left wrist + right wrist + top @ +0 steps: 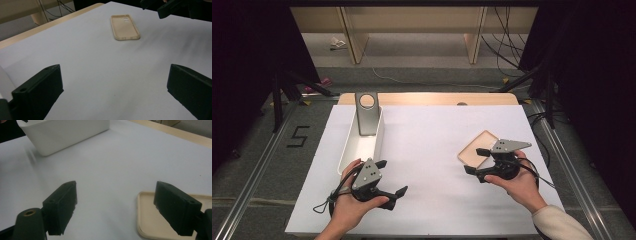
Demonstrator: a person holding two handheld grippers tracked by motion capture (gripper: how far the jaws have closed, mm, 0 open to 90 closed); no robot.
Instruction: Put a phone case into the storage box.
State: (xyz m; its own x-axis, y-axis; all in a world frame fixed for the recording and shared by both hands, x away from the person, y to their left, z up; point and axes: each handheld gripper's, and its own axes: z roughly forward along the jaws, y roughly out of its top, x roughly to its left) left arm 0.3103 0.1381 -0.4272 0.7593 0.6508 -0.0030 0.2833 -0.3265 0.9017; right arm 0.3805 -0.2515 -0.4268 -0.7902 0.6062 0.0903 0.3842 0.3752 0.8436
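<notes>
My right gripper (475,160) hangs over the near edge of the flat beige rubbery phone case (477,149), fingers (178,211) spread wide and pinching nothing; in the right gripper view one finger stands above the case's near corner, the other over bare white paper beside it. The case lies open side up on the white-covered worktop (437,150), its camera cut-out at the end farthest from me (seen in the left gripper view, (124,26)). My left gripper (393,178) is well apart from the case, across the worktop, its fingers (40,90) likewise spread and empty above the white covering. Beyond my left hand (349,200), also well apart from the case, stands a long white plastic tub (357,145); a grey metal stand with a round hole (367,112) rises upright from the tub's end farthest from me.
</notes>
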